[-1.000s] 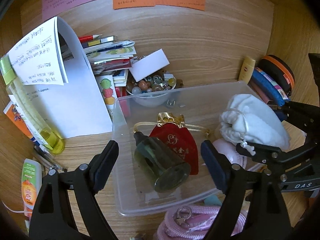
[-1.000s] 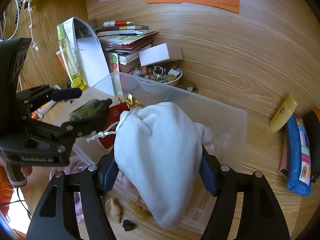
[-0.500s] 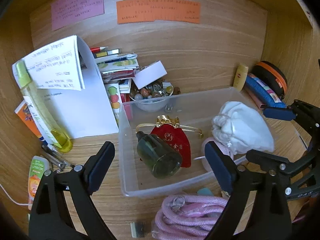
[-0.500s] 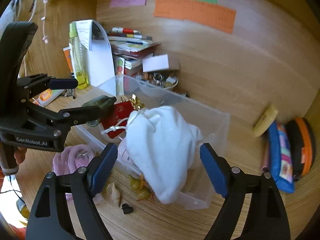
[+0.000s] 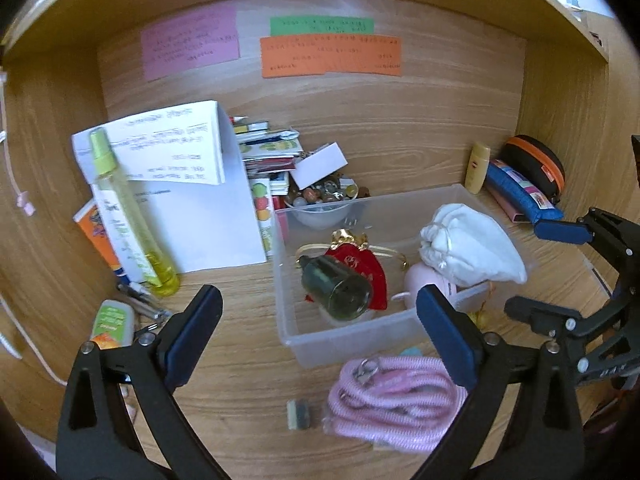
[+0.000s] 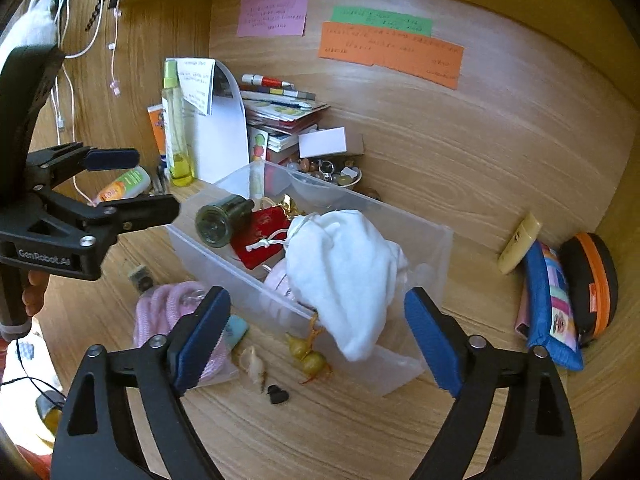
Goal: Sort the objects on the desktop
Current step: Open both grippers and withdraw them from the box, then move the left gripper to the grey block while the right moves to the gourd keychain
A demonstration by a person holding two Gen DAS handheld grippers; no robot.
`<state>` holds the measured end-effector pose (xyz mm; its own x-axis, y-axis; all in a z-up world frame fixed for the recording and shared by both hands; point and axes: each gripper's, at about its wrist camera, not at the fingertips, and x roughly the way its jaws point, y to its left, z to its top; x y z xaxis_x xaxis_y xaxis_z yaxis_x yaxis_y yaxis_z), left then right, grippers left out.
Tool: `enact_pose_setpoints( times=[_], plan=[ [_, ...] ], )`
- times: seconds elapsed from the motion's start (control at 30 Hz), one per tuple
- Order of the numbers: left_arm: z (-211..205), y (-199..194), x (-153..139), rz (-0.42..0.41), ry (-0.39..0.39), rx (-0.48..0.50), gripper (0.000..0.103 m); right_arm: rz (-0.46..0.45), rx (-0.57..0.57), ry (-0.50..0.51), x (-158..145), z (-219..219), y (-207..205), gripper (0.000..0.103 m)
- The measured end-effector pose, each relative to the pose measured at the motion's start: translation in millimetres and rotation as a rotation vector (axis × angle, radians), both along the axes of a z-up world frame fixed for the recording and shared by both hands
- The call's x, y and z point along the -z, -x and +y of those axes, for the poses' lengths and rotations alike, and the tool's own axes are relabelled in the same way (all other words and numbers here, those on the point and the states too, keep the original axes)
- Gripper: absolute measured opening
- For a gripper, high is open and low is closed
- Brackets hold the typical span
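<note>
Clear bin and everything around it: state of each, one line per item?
clear bin: open-topped, partly filled
white pouch: drawstring shut, draped over bin rim
green bottle: lying on its side in bin
red pouch: flat, under bottle
left gripper: opening, empty
right gripper: opening, empty

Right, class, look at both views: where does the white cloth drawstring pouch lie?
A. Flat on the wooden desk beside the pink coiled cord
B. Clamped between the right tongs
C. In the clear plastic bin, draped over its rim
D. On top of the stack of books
C: the white cloth drawstring pouch rests in the clear plastic bin and hangs over its near rim, with neither pair of tongs touching it.
</note>
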<state>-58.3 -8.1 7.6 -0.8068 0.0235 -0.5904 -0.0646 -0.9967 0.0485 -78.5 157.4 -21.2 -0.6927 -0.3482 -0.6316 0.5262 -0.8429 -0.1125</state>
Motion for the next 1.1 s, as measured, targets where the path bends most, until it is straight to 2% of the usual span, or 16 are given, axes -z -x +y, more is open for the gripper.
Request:
enact_pose_setpoints(
  times=[0.27, 0.53, 0.7, 0.87, 0.97, 1.03, 1.07, 1.1],
  plan=[
    [-19.6, -27.3, 10.9, -0.007, 0.019, -0.070, 0.099, -0.018, 0.024, 0.030, 6.6, 12.0, -10.2, 0.091],
    [-47.5, -39.1, 44.1, -0.095, 0.014, -0.120, 0.099, -0.080, 0.052, 0.072, 22.0, 33.4, -22.9, 0.091],
    [-56.8, -39.2, 72.2, -0.168, 0.001, -0.127, 0.099, -0.124, 0.064, 0.081, 34.0, 41.9, -27.7, 0.091],
    [-57.3, -34.5, 85.1, -0.189, -0.013, -0.126, 0.099, -0.150, 0.074, 0.076, 48.2, 45.7, -28.3, 0.091],
    [-55.5, -28.9, 91.0, -0.202, -0.039, -0.110, 0.099, -0.178, 0.066, 0.108, 54.9, 48.0, -24.8, 0.090],
    [-51.9, -25.9, 93.5, -0.204, -0.048, -0.090, 0.093, -0.199, 0.071, 0.128, 58.8, 47.9, -20.2, 0.087],
    [-50.2, -24.4, 93.9, -0.207, -0.050, -0.079, 0.085, -0.205, 0.073, 0.131, 60.0, 46.6, -18.7, 0.080],
    [-47.7, -22.6, 95.0, -0.211, -0.053, -0.065, 0.083, -0.214, 0.073, 0.132, 61.9, 45.4, -16.5, 0.075]
  ],
)
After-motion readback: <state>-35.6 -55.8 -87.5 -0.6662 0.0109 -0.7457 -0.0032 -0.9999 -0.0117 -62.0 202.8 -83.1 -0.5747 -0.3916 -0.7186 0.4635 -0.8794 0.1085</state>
